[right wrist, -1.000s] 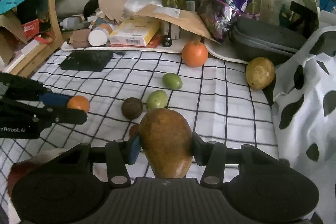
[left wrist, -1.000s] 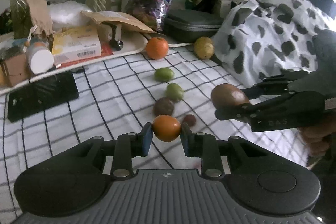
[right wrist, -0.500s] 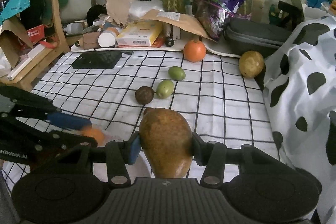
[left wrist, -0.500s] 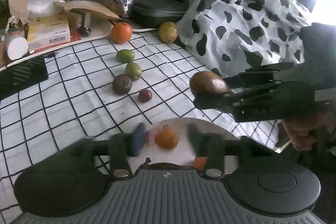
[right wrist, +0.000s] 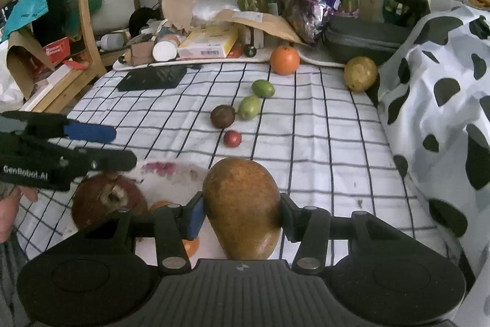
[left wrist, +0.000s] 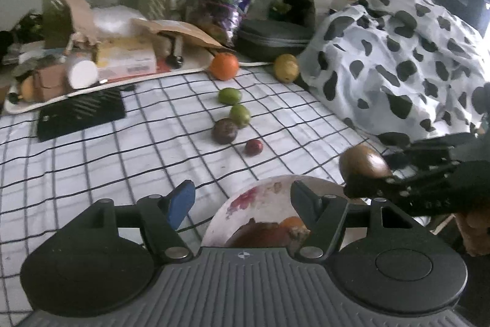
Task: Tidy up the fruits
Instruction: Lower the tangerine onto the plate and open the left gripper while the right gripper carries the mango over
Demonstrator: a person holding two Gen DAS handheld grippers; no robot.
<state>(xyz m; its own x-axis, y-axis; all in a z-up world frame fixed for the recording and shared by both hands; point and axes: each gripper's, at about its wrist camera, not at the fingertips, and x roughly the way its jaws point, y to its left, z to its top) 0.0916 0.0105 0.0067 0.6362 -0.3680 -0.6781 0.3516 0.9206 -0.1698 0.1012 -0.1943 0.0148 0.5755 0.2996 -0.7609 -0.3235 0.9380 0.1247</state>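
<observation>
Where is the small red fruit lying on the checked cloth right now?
In the right wrist view the small red fruit lies mid-cloth, just in front of the dark brown fruit and beyond the plate.

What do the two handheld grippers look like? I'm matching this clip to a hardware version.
Both are matte black plastic with a ribbed grey top and two round black discs. The left gripper and the right gripper each have one blue finger pad and one black; silver rivets mark the finger linkages. The left one's side reads "GenRobot.AI" in white. No cables or sleeves are visible.

Black-gridded white cloth (right wrist: 309, 124), black-spotted white blanket (right wrist: 435, 100), orange fruit (right wrist: 284, 59), two green fruits (right wrist: 262, 88).
</observation>
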